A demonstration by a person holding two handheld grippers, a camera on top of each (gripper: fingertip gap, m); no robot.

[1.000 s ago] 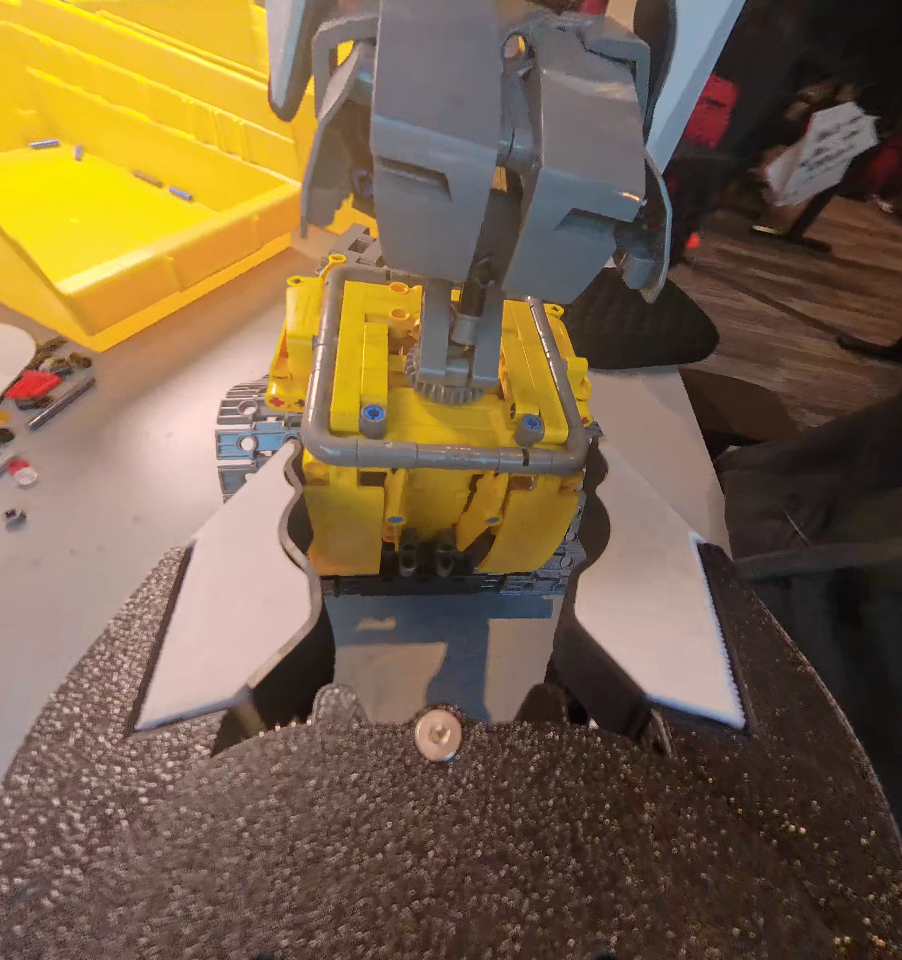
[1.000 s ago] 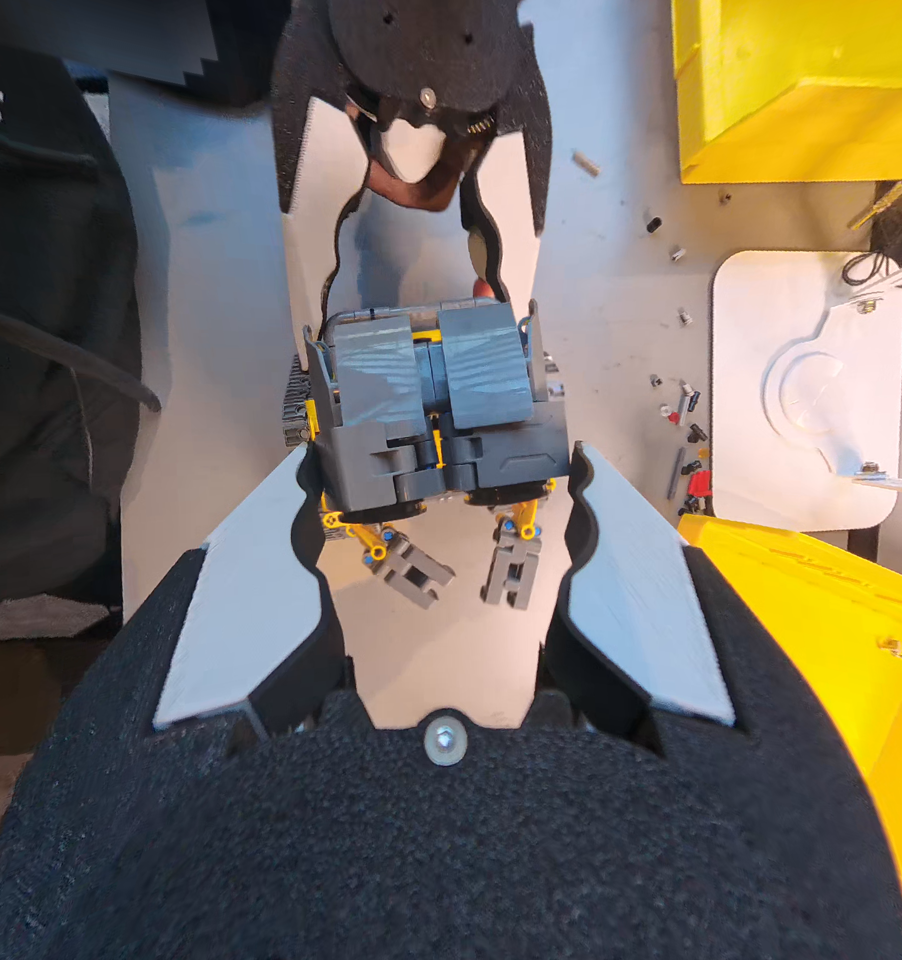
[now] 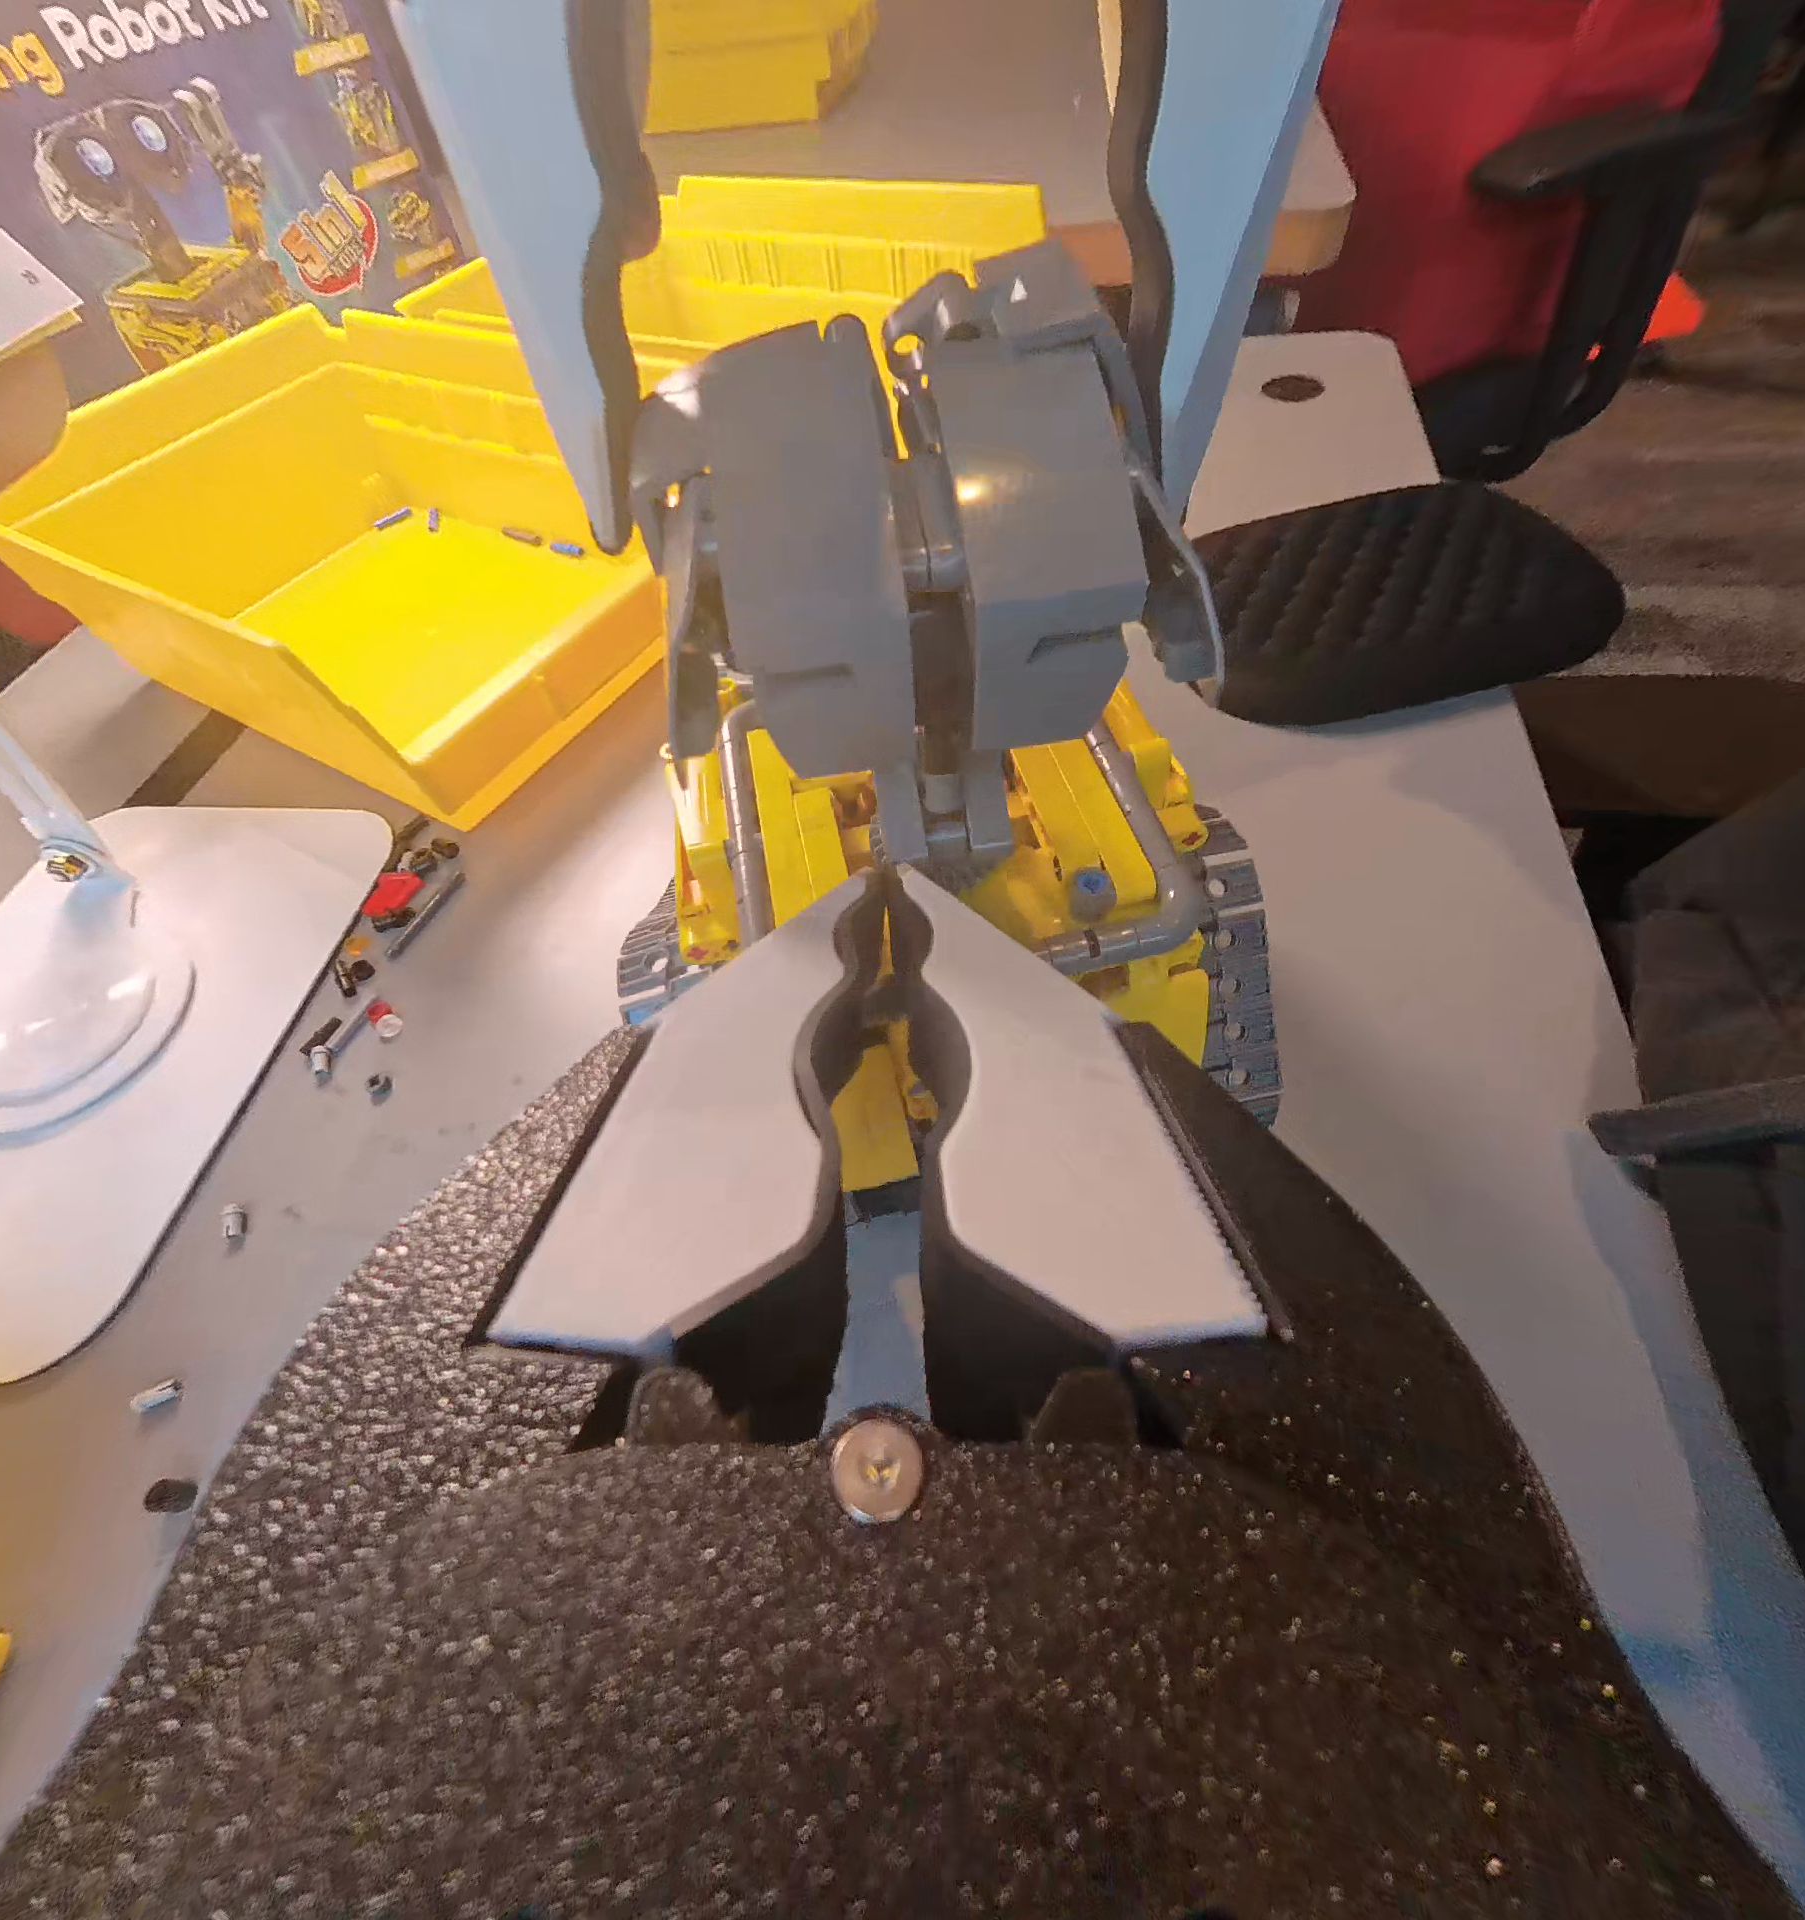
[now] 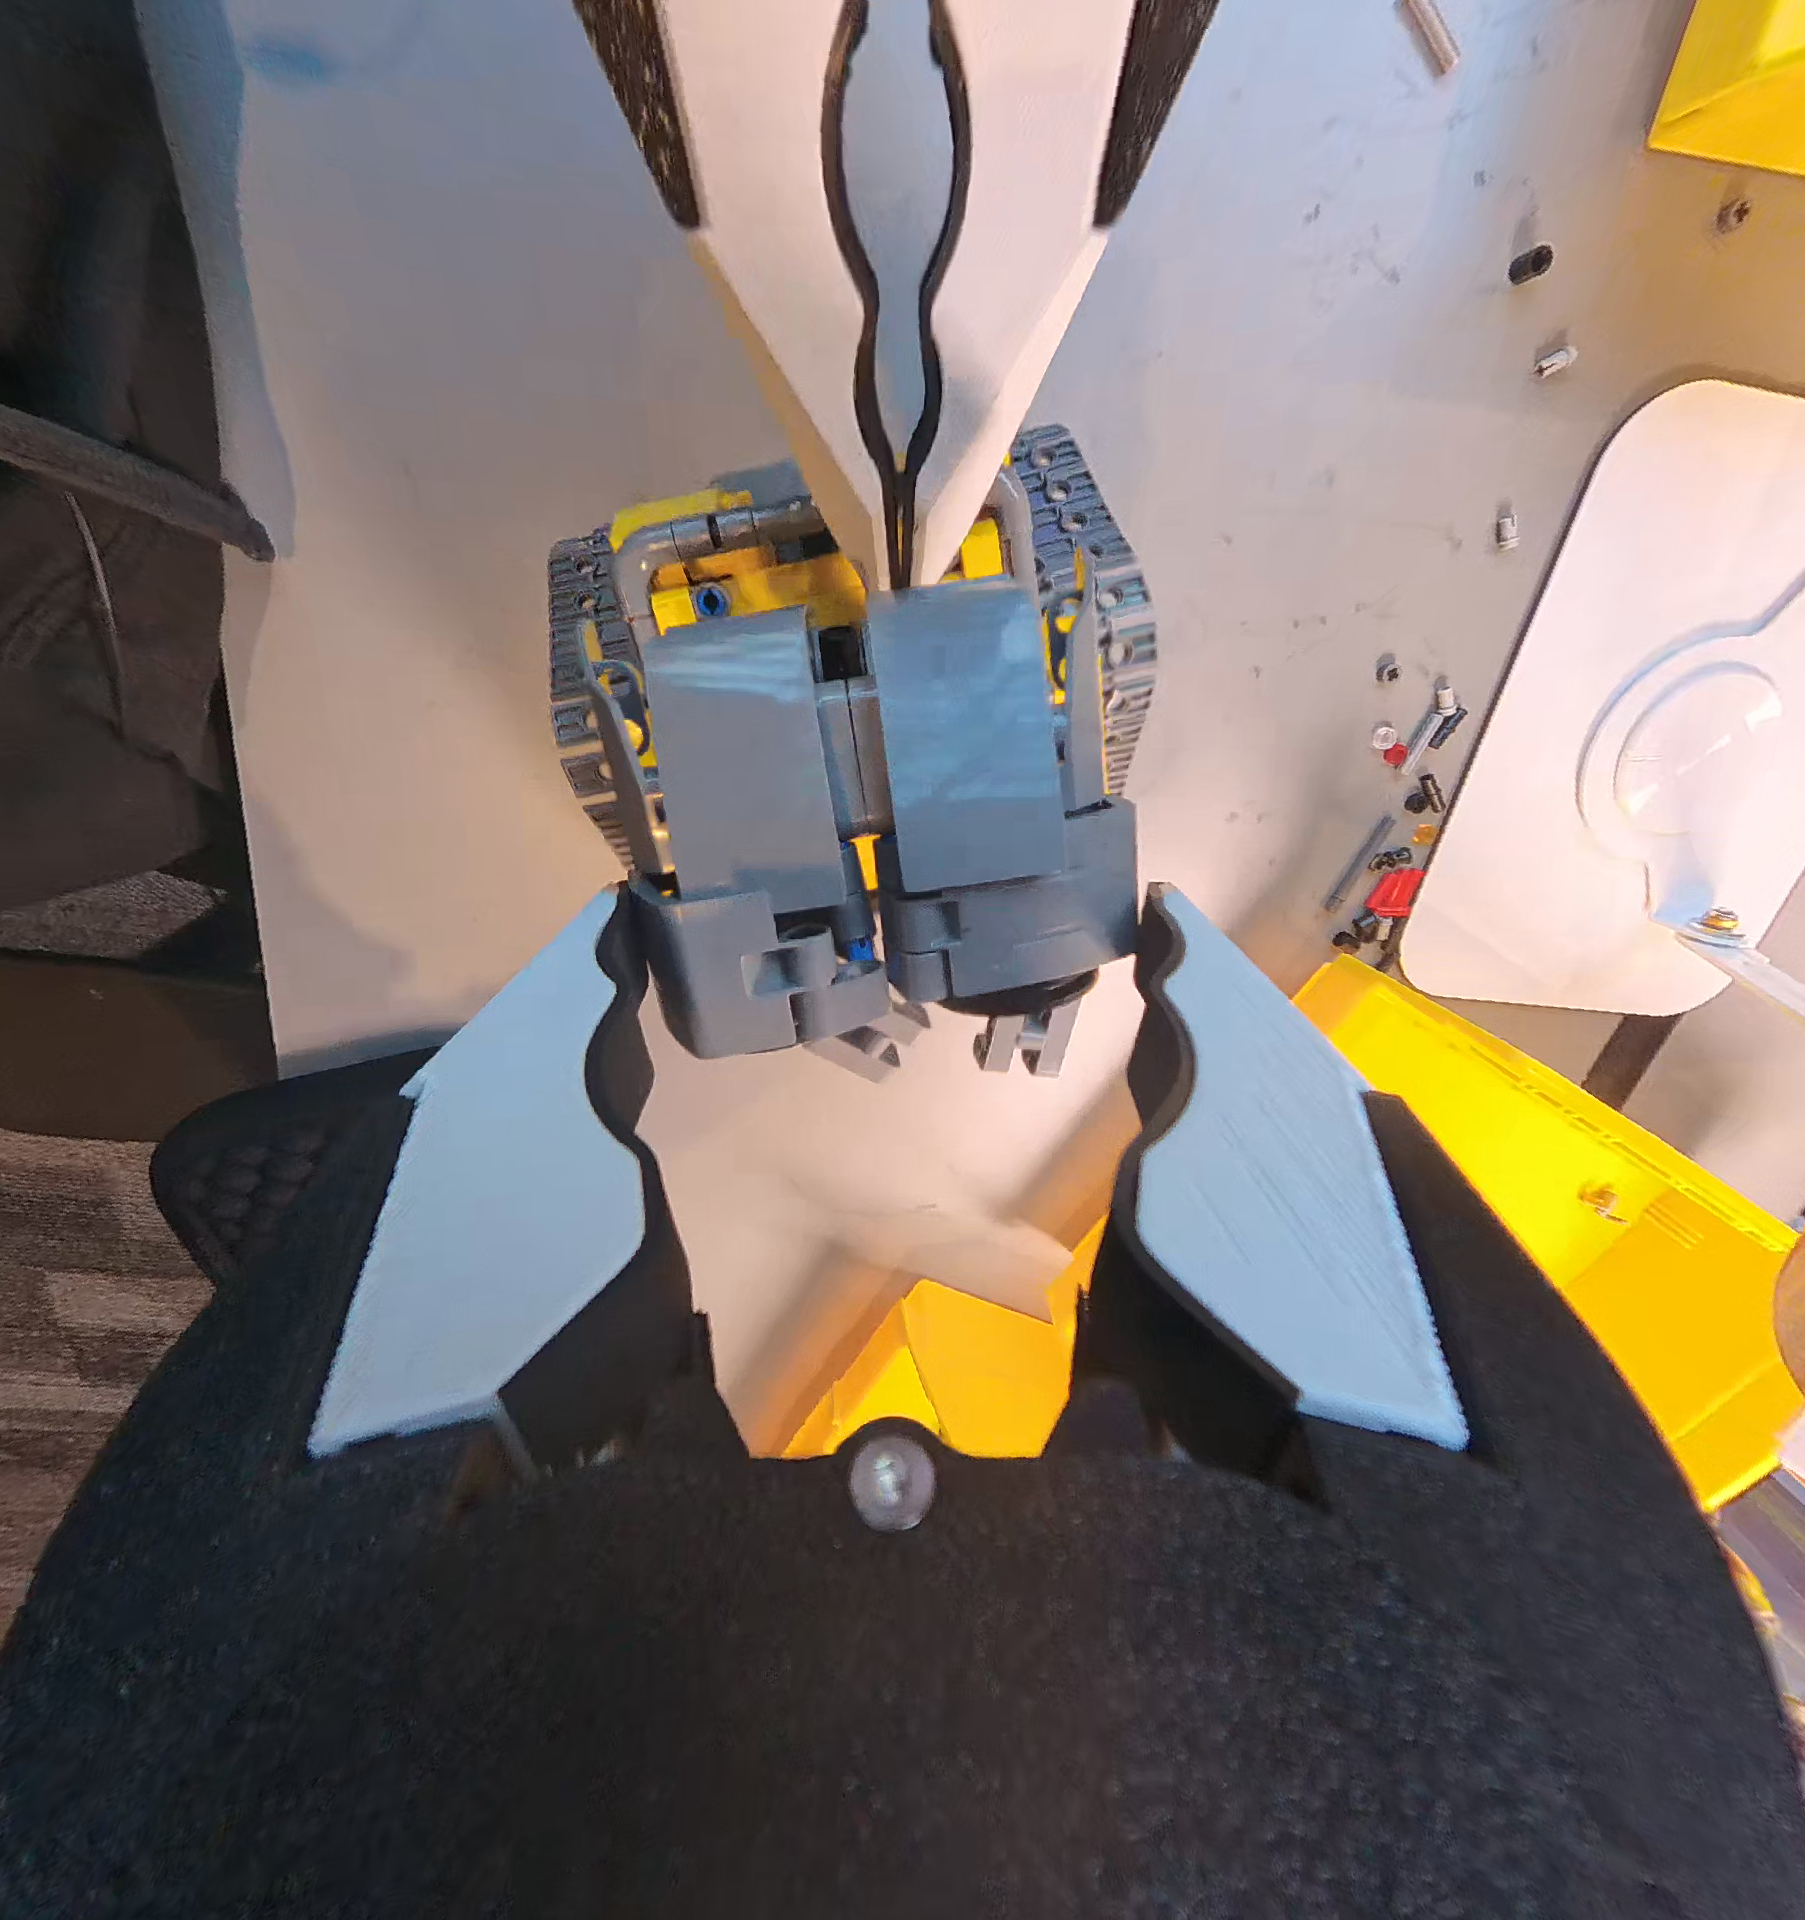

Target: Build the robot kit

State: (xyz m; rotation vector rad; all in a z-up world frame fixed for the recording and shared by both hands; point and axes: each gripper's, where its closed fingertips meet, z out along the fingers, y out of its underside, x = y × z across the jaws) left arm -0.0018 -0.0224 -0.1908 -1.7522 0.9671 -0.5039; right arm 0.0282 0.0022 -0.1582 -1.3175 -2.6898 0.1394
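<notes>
The left gripper has its jaws pressed nearly together, tips at the base of the toy's neck, right over the yellow body; can't tell whether anything thin is pinched between them, the gap is just a dark slit. The right gripper has jaws spread wide, one finger on either side of the grey head of the brick-built toy robot, fingertips just beside the head's lower corners, contact unclear. Seen from the left wrist cam, the right gripper's pale fingers come down from above and flank the head on both sides. The toy stands upright on the white table, approx. mid-table, w/ grey tracks on both flanks and a grey tube frame round its yellow top. Two small grey claws poke out under the head on the right gripper's side. Left of the toy sits an open yellow bin w/ a few tiny pins inside, more yellow bins behind it. Small loose parts, incl. a red piece, lie scattered btw. the toy and a white stand base. A printed kit box leans at the back left. A black mesh chair seat sits past the table edge.
</notes>
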